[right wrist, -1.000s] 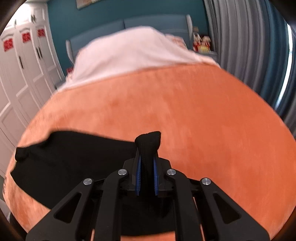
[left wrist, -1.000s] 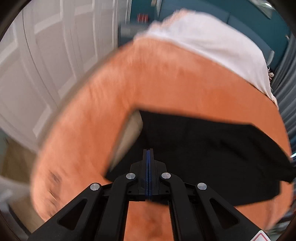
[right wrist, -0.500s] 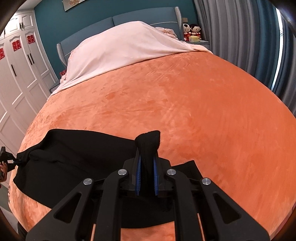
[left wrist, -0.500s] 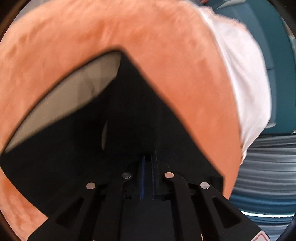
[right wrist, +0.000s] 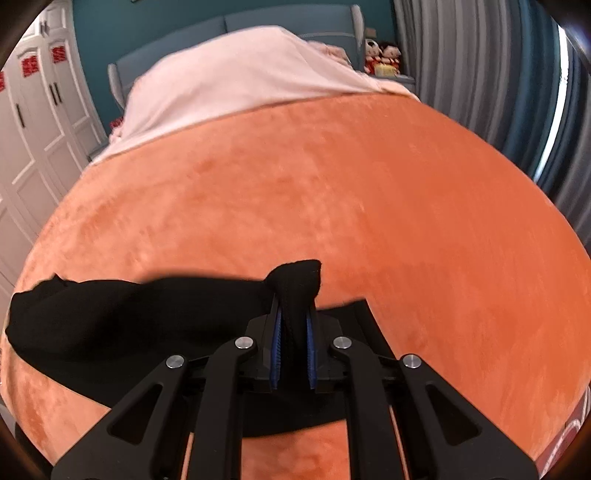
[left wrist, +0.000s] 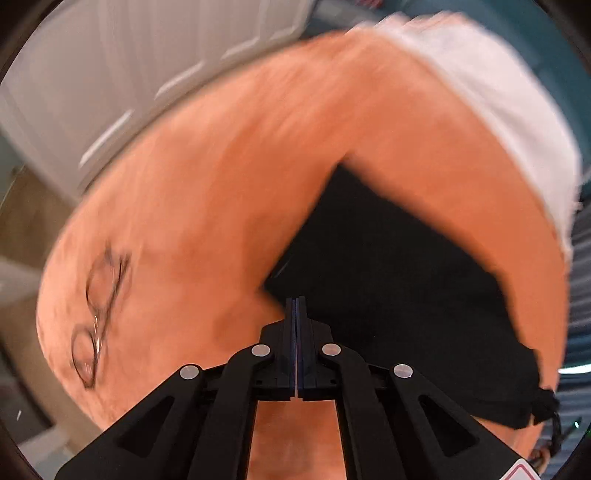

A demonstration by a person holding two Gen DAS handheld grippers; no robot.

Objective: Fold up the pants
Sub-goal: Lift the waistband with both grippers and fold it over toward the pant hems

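Note:
Black pants (left wrist: 391, 295) lie on the orange blanket (left wrist: 221, 184), spread to the right of my left gripper (left wrist: 296, 306). The left gripper's jaws are pressed together with nothing between them, just at the pants' near corner. The left wrist view is motion-blurred. In the right wrist view my right gripper (right wrist: 293, 295) is shut on a bunched fold of the pants (right wrist: 297, 275), which pokes up past the fingertips. The rest of the pants (right wrist: 110, 314) stretches left across the blanket (right wrist: 332, 184).
A pair of glasses (left wrist: 98, 310) lies on the blanket at the left. A pale pink sheet (right wrist: 240, 81) covers the bed's far end by a blue headboard (right wrist: 258, 22). White wardrobe doors (right wrist: 37, 110) stand left, grey curtains (right wrist: 480, 74) right.
My left gripper swung over the pants and back, and the light inner lining seen earlier no longer shows. The right gripper keeps its hold and has lowered slightly.

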